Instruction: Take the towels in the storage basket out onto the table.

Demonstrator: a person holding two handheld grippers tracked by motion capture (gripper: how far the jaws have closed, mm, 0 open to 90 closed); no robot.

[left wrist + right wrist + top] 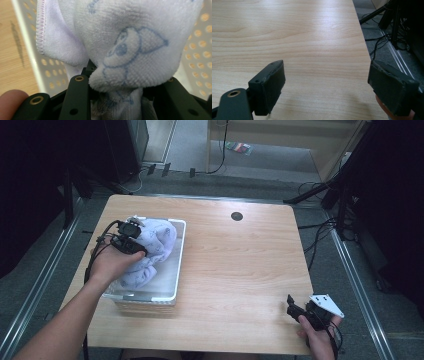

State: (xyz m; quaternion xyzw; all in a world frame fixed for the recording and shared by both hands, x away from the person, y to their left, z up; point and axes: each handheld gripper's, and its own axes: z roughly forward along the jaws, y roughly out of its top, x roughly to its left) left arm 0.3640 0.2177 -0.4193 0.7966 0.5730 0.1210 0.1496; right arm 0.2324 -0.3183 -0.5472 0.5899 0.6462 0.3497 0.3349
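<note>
1. Left claw (134, 236) clamped on towel (150, 251), bunched between jaws inside basket (177, 270).
2. Basket at counter (240, 270) left side.
3. Right claw (327, 87) spread wide, empty, near front right corner.

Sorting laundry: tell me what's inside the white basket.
In the white basket lies a pale printed towel, pinched by the left tongs. Anything beneath the towel is covered.
</note>
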